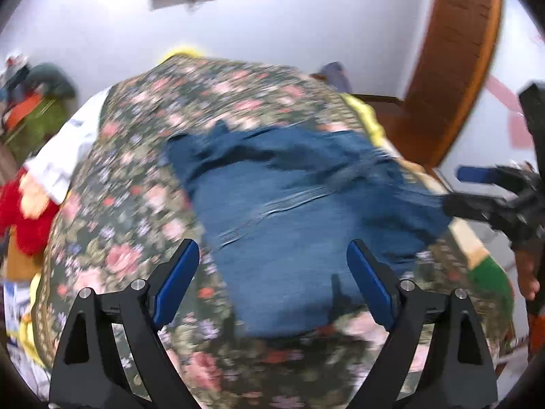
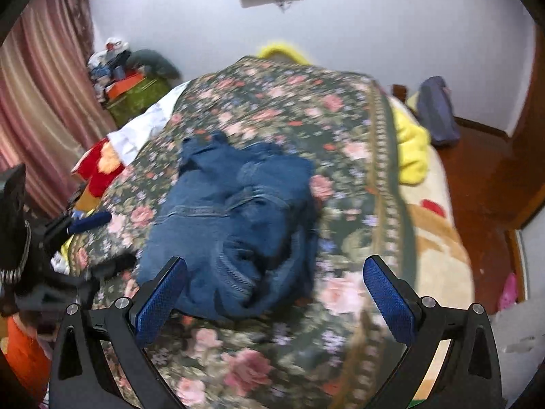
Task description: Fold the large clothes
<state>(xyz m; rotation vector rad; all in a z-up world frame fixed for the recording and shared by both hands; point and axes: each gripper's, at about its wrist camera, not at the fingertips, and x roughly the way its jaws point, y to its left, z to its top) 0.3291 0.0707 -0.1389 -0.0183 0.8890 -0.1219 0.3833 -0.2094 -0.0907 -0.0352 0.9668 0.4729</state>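
Hovering over the bed, both tools empty: left gripper (image 1: 272, 272) spread wide, right gripper (image 2: 276, 293) spread wide. The crumpled blue denim garment (image 2: 235, 225) lies bunched on the dark floral bedspread (image 2: 340, 136), just ahead of and between each tool's fingers, not touched by either. Risks, as I judge them: pinching several bunched layers at once gives a lopsided fold; thick denim may slip from a shallow grip; snagging the bedspread underneath would drag it along. Frames are motion-blurred, so hems and edges are hard to locate.
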